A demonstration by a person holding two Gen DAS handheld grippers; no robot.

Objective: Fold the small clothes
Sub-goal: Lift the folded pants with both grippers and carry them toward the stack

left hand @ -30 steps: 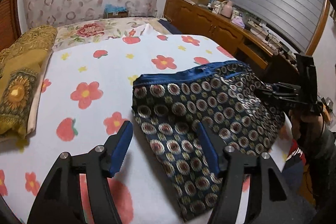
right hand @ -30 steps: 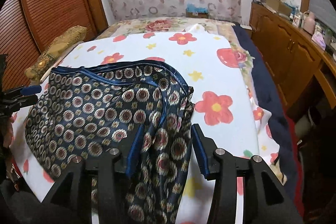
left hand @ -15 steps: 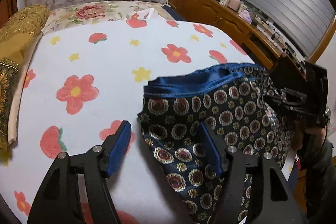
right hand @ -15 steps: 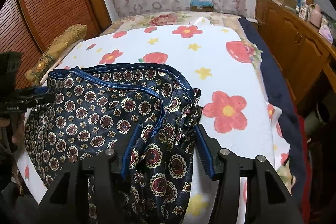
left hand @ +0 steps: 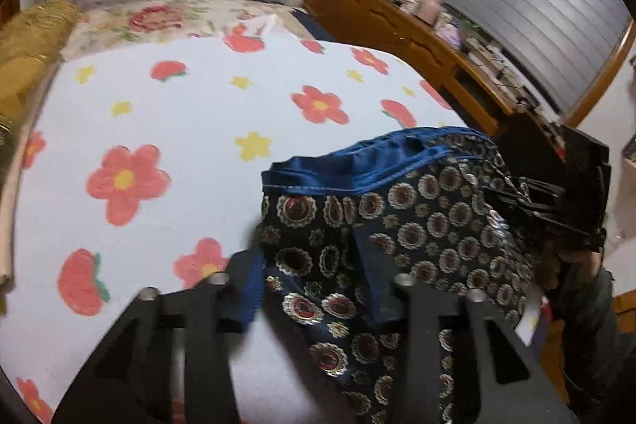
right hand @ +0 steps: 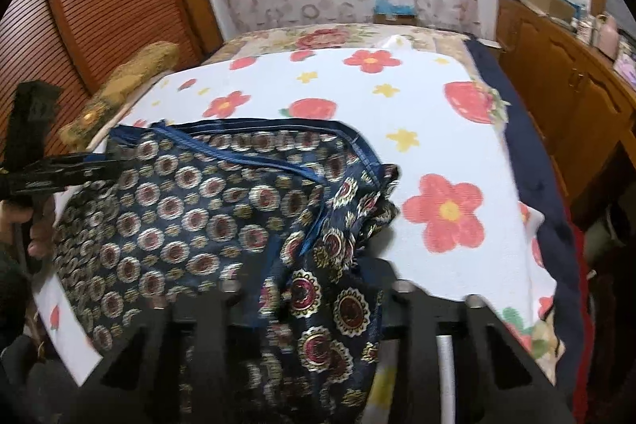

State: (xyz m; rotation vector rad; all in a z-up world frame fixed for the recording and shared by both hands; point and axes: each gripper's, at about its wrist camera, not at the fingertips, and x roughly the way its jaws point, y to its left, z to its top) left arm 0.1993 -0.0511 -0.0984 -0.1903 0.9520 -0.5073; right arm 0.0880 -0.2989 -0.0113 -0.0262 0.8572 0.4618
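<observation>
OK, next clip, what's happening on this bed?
A person is working with a handheld gripper in each hand on a dark blue patterned garment with a blue waistband, spread on a flower-print blanket. The left gripper is closing on the garment's left edge, cloth between its jaws. The right gripper is closing on bunched cloth at the opposite side. No fold has been made yet; the garment lies rumpled near the bed's front edge. A golden cushion sits at the side.
</observation>
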